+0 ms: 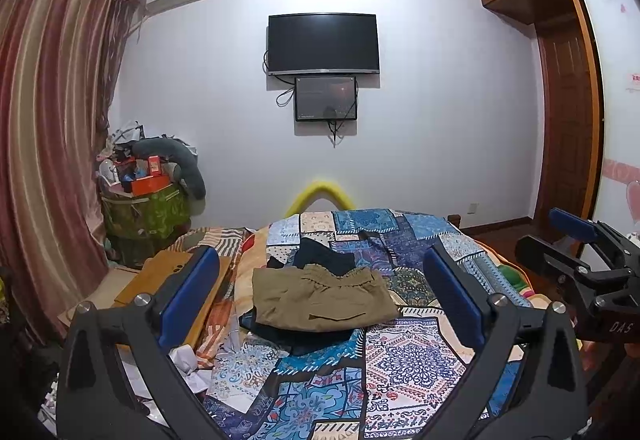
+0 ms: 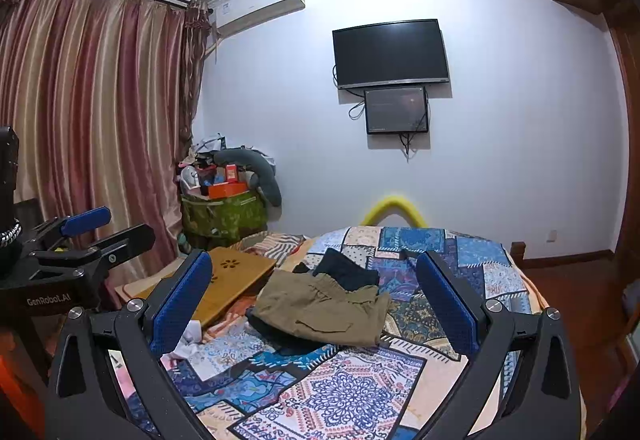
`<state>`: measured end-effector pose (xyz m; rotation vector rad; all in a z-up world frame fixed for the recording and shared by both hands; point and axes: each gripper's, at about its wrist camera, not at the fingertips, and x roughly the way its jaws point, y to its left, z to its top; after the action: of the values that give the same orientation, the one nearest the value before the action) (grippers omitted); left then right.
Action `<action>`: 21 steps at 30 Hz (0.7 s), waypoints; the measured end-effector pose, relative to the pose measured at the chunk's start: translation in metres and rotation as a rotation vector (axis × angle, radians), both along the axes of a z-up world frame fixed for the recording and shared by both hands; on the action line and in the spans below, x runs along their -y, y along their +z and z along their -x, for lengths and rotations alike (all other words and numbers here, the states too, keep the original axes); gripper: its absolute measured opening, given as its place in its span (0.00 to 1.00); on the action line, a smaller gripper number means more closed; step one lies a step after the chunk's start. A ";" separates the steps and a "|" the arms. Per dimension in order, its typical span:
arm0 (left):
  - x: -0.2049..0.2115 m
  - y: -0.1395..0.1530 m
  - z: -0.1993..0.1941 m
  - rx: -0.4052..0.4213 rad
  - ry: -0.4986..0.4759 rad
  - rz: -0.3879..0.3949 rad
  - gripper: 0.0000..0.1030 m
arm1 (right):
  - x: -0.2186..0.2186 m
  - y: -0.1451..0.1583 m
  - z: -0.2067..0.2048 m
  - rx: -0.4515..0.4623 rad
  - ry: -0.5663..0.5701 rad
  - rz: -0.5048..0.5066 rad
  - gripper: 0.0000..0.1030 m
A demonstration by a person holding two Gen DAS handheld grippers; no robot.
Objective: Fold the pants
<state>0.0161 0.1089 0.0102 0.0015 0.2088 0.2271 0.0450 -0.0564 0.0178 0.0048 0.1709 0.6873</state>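
Note:
Folded olive-khaki pants [image 1: 324, 300] [image 2: 324, 310] lie on the patchwork bed cover, stacked on dark folded clothes [image 1: 326, 258] [image 2: 346, 268] that show behind and under them. My left gripper [image 1: 320, 280] is held above the bed, short of the pile, open with nothing between its blue pads [image 1: 190, 292]. My right gripper [image 2: 314, 282] is also open and empty, raised at about the same distance from the pants. Each gripper appears at the edge of the other's view: the right gripper [image 1: 576, 240] and the left gripper [image 2: 86, 228].
The bed cover [image 1: 400, 360] [image 2: 340, 388] fills the foreground. A wooden lap tray [image 2: 230, 280] and crumpled paper [image 2: 190, 340] lie at the bed's left side. A cluttered green bin [image 2: 224, 211] stands by the curtain [image 2: 92, 99]. A TV [image 1: 322, 43] hangs on the far wall.

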 end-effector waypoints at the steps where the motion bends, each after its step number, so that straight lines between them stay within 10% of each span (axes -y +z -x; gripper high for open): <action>1: 0.000 0.000 0.000 0.000 0.001 0.002 1.00 | 0.000 0.000 0.000 0.001 -0.001 0.001 0.98; 21: -0.003 -0.003 -0.003 -0.018 -0.034 0.023 1.00 | -0.001 0.001 0.001 0.003 -0.008 -0.009 0.98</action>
<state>0.0189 0.1121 0.0075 -0.0155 0.2289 0.1912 0.0438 -0.0558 0.0185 0.0134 0.1647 0.6803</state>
